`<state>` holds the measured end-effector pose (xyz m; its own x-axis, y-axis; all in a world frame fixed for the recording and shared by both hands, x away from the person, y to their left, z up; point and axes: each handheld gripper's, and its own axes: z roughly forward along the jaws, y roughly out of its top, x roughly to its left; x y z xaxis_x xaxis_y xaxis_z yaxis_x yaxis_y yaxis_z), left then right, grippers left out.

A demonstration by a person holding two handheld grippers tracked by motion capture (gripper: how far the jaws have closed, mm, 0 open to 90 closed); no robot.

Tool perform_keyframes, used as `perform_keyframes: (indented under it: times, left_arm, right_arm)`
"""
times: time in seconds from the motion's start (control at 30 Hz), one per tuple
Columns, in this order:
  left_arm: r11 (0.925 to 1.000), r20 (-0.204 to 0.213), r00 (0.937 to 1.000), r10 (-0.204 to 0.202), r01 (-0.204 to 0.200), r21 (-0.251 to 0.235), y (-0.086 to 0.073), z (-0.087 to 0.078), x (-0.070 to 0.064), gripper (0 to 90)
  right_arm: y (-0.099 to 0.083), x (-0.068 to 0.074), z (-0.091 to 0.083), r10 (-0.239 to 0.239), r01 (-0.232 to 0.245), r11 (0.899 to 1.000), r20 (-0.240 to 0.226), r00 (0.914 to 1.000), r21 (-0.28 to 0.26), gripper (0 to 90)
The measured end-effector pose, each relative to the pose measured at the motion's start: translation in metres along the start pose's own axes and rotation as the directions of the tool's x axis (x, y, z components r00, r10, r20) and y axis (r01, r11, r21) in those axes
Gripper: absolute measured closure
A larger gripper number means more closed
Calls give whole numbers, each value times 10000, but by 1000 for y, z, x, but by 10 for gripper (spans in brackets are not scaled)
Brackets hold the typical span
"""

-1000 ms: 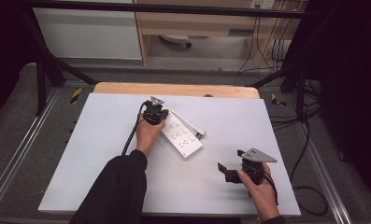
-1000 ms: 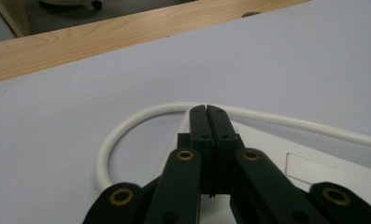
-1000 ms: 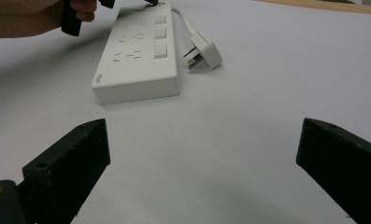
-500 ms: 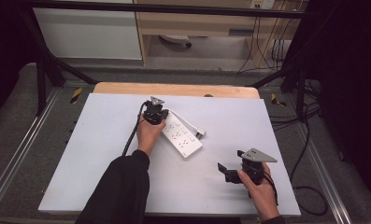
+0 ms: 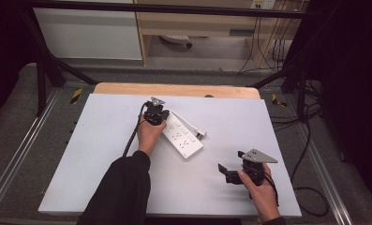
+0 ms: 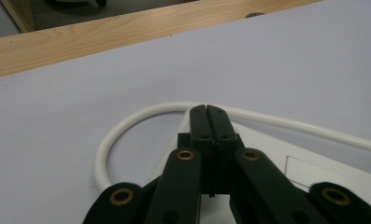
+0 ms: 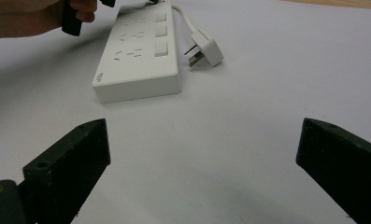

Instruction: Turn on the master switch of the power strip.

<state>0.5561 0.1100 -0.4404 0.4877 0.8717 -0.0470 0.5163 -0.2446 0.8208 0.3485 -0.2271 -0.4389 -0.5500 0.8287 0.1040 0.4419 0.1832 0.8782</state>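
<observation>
Power strip (image 5: 182, 138) beside its plug (image 5: 200, 135)

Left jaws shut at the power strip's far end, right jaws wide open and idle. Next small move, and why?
Probably bring the right gripper forward toward the plug. Its jaws stand wide open and apart from everything, the plug lies loose beside the power strip, and the left gripper sits shut at the strip's cable end. Whether the left pins anything is unclear.

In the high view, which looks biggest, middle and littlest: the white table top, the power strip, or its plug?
1. White table top, by far the biggest.
2. Power strip.
3. Plug, the littlest.
</observation>
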Motion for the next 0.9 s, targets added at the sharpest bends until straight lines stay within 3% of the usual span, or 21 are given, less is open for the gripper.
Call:
perform_keyframes:
  times: [0.9]
  left_arm:
    - [10000, -29, 10000, 82, -82, -24, -1, 1, -1, 900]
  right_arm:
    - [0, 0, 0, 43, -43, 10000, -57, 10000, 33, 32]
